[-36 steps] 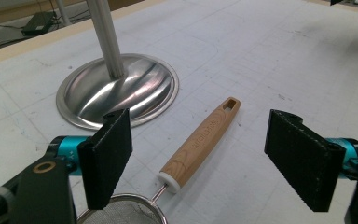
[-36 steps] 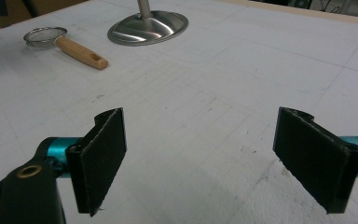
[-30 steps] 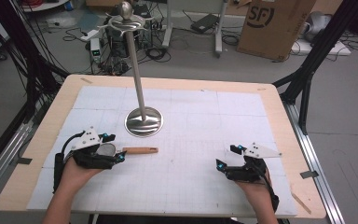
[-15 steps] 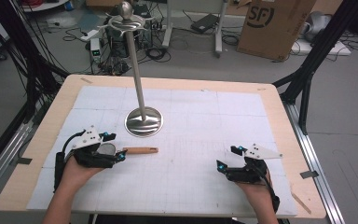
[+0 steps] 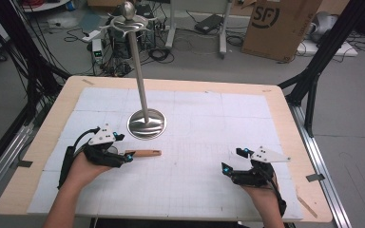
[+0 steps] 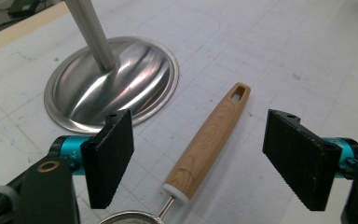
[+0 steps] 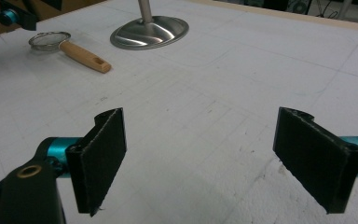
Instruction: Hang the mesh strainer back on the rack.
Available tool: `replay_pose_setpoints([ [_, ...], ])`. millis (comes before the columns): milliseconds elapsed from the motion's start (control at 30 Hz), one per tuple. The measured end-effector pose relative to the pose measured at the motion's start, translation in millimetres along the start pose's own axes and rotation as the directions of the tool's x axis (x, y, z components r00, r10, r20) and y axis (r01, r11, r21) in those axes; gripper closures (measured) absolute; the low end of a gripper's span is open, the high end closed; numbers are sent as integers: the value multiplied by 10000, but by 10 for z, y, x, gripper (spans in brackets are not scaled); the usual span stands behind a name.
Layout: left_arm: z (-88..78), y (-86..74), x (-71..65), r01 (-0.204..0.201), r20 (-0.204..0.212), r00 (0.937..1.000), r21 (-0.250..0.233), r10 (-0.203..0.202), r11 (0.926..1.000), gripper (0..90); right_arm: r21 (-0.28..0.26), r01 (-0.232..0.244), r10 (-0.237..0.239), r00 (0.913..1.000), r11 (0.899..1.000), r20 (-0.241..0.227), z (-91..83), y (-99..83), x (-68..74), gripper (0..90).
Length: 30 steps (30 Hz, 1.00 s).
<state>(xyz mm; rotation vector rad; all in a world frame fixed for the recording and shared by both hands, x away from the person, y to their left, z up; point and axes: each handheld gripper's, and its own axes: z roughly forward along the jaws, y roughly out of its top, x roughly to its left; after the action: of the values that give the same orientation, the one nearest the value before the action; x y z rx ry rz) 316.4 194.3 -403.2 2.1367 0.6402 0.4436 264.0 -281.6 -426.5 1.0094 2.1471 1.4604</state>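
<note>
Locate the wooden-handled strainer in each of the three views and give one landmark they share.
High view: the strainer lies left of centre, at the left tongs.
Left gripper view: its handle runs up from bottom centre, between the open jaws.
Right gripper view: upper left, far from the right tongs.
Shared landmark: the steel stand's round base.

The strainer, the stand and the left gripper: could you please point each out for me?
Strainer (image 6: 208, 140), left gripper view, middle of wooden handle.
Stand (image 5: 146, 124), high view, round steel base.
Left gripper (image 6: 200, 156), left gripper view, midway between its open jaws.
</note>
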Motion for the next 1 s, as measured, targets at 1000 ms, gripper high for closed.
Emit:
replay_pose_setpoints([
  [1000, 297, -77, 93, -920, 1140, 9916, 2860, 615, 9538, 599, 123, -41, 42, 10000, 9999, -56, 26, -25, 0, 162],
])
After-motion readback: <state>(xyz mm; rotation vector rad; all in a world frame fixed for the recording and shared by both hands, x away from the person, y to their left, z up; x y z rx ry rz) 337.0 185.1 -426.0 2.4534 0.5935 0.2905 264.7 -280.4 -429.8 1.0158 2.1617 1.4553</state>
